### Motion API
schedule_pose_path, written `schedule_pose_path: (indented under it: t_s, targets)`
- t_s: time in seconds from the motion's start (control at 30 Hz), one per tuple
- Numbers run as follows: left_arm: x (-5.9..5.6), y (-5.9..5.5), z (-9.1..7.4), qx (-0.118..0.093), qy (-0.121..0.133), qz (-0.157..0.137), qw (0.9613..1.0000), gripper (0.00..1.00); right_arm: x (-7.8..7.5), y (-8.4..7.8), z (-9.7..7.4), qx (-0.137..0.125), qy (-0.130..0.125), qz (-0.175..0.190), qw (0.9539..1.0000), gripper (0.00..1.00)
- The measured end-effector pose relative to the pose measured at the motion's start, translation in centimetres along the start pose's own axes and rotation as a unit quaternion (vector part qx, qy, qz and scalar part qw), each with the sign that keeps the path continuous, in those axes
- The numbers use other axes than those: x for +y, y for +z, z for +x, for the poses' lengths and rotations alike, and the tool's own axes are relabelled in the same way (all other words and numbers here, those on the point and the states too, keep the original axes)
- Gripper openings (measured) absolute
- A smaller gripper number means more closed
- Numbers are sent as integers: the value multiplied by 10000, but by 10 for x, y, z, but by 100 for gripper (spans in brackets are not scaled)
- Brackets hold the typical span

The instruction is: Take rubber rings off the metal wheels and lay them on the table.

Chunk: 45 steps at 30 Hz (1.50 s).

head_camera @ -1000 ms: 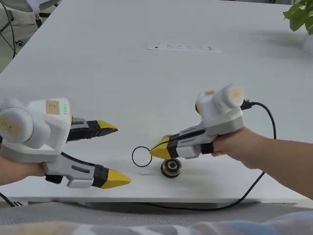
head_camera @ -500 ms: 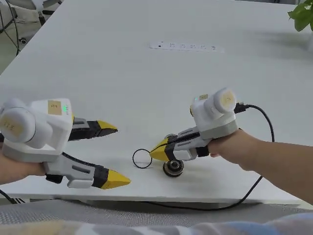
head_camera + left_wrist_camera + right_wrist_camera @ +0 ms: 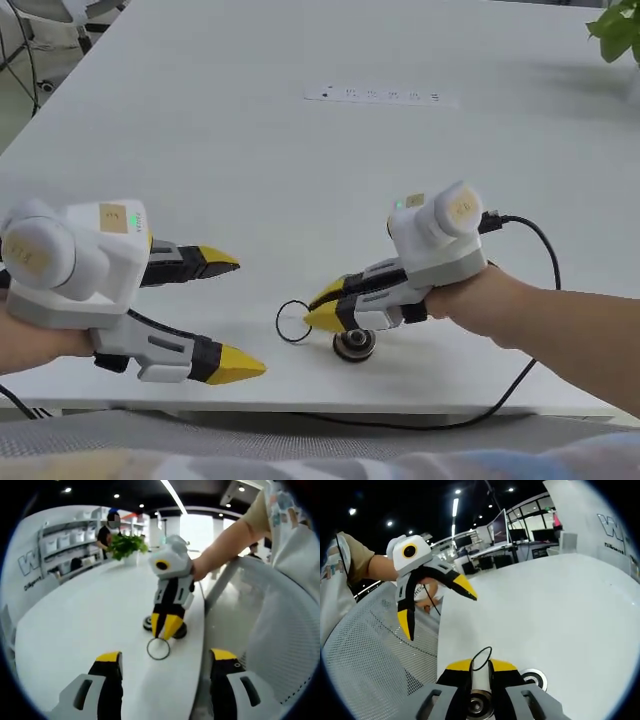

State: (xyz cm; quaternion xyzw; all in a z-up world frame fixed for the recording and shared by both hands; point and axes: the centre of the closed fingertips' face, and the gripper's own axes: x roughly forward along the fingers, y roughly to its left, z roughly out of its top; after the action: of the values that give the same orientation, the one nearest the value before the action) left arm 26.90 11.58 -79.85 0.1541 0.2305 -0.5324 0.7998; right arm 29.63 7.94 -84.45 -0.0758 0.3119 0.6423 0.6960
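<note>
Black rubber ring [image 3: 292,320] pinched in closed fingers of right gripper [image 3: 322,305], sticking out past tips, close to table [image 3: 300,150], just beside metal wheel [image 3: 353,343]. Left gripper [image 3: 238,313] fingers wide open, empty.

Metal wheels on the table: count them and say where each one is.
2. One round silver metal wheel lies on the white table under the right gripper, which pinches a thin black rubber ring; a second wheel lies just beyond that gripper. Others may be hidden.
</note>
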Motion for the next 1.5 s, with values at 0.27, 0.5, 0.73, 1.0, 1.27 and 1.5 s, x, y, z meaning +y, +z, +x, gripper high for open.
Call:
schedule_pose_path:
  t_s: [0.27,0.5,0.73,1.0,1.27,1.5]
  targets:
    - [-1,2,3,32,-44,24,10000,71,-2,3,-8,-107,-55,11,9999,18]
    - [-1,9,8,-2,-80,70,9999,70,1,13,-19,-321,-67,6,9995,22]
    - [-3,13,14,-18,-143,100,9998,69,4,15,-29,-431,-119,20,9990,24]
    - [-3,18,22,-15,-213,170,9996,68,2,8,-45,-481,-149,38,9987,26]
    - [-4,23,34,-5,-303,251,9992,66,3,0,-57,-489,-192,23,9986,27]
    - [-6,27,46,36,-436,304,9986,64,5,-13,-63,-420,-179,-14,9990,28]
